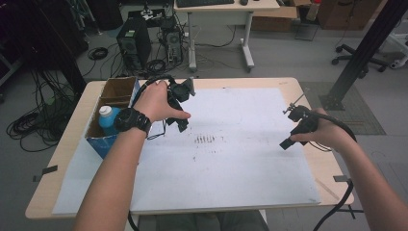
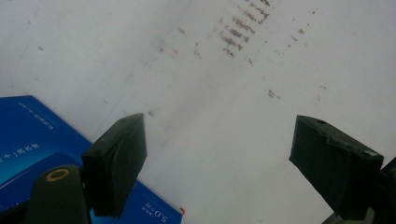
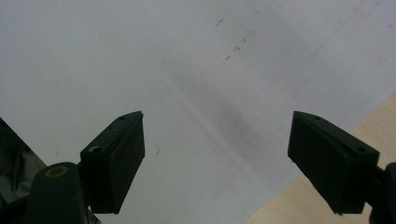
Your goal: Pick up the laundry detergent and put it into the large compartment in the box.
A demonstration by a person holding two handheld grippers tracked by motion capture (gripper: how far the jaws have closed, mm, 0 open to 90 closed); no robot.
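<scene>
Box position: blue cardboard box (image 1: 109,126) at the table's (image 1: 288,84) left edge, just beside the left gripper (image 2: 219,154).
Box axis: long axis runs front to back.
Box appearance: open top, brown inside; white-capped bottle (image 1: 107,117) within.
Left gripper: jaws apart, empty.
Right gripper (image 3: 217,158): jaws apart, empty, above white sheet (image 1: 231,159).

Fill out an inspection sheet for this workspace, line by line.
Surface: wooden table under a white sheet with dark smudges near the middle.
Job's things: blue cardboard box at the left edge, holding a blue bottle with a white cap.
Clutter: nothing seen.
Grippers: left gripper open over the sheet beside the box; right gripper open near the sheet's edge, nothing between the jaws.
Cables: one black cable trails off the table from the right gripper.
Surroundings: computer tower, floor cables, desk, office chair.
</scene>
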